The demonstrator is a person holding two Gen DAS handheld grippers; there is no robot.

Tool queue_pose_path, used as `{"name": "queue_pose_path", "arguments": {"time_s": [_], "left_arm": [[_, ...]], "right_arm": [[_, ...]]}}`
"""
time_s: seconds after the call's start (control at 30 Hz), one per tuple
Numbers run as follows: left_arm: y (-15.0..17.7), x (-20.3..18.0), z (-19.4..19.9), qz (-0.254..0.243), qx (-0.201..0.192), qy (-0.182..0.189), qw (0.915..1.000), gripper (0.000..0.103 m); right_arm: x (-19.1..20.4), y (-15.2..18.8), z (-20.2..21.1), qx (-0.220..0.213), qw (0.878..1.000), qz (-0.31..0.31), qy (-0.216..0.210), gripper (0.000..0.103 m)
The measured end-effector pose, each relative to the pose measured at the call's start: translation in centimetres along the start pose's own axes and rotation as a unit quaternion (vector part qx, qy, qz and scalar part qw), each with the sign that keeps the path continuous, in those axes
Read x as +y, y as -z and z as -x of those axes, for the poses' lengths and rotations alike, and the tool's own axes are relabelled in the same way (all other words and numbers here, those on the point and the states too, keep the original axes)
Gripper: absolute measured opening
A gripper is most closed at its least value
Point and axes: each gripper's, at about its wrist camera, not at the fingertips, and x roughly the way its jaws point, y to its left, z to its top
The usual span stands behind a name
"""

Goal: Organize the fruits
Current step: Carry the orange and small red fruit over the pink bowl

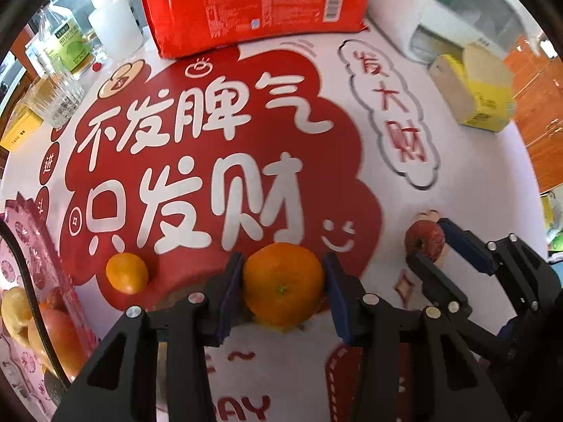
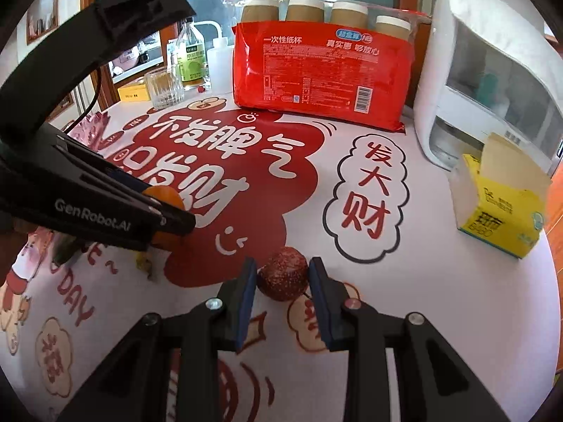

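My left gripper [image 1: 283, 277] is shut on a large orange [image 1: 283, 286], its pads against both sides, low over the tablecloth. A smaller orange [image 1: 127, 273] lies to its left. A pink patterned tray [image 1: 31, 246] at the far left holds an apple [image 1: 59, 337] and a yellowish fruit [image 1: 14, 311]. My right gripper [image 2: 281, 277] is open around a dark red round fruit [image 2: 283, 274] on the cloth, the pads close beside it with small gaps. The left wrist view also shows the right gripper [image 1: 427, 242] around that red fruit [image 1: 424, 239]. The left gripper [image 2: 169, 211] with the orange [image 2: 163, 195] shows in the right wrist view.
A red pack of paper cups [image 2: 320, 74] stands at the back. A white appliance [image 2: 492, 81] and an open yellow box [image 2: 499, 204] stand at the right. A glass [image 2: 163, 88], a bottle [image 2: 191, 56] and a squeeze bottle [image 2: 220, 63] stand at the back left.
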Motion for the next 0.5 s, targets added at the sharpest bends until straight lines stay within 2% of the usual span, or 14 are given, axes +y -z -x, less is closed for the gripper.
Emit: {"name": "queue_pose_path", "arguments": {"time_s": [0.13, 0.5], "left_arm": [[1.1, -0.5, 2.3, -0.003, -0.007, 0.01, 0.9999, 0.044], [8.4, -0.6, 7.7, 0.007, -0.008, 0.037, 0.9993, 0.044]], "right_arm": [[0.3, 0.5, 2.1, 0.002, 1.0, -0.007, 0.006, 0.031], [2.9, 3.2, 7.5, 0.014, 1.0, -0.026, 0.007, 0.031]]}}
